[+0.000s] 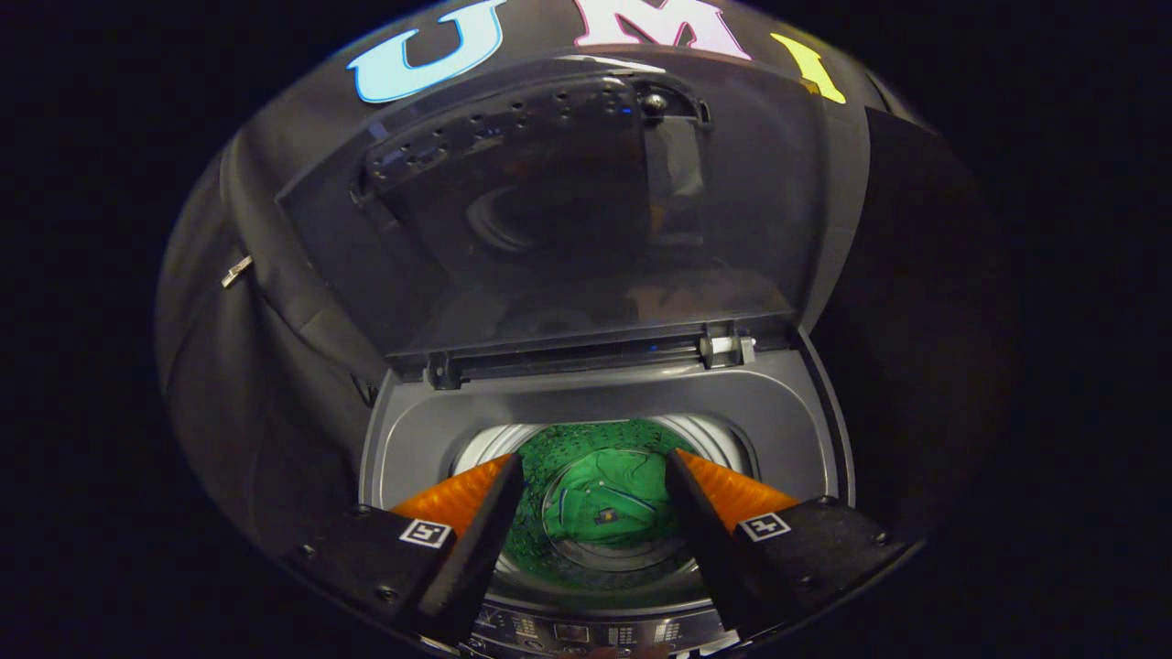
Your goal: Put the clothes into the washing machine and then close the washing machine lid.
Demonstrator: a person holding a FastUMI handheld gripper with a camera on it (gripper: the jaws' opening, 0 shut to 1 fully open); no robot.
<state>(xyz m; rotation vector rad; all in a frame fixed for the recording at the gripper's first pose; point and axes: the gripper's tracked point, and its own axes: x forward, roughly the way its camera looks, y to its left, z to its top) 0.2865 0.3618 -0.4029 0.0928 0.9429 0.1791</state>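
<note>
A grey top-loading washing machine stands below me with its drum mouth uncovered. Its dark see-through lid is raised upright behind the opening, hinged at the back rim. A green garment lies at the bottom of the steel drum, seen between my fingers. My gripper hovers above the front of the drum, fingers spread apart and holding nothing. The garment lies well beyond the fingertips, deep in the drum.
The machine's control panel with small buttons runs along the front edge, right under the fingers. Black cloth walls surround the machine on the left, right and behind. A small metal clip hangs on the left cloth.
</note>
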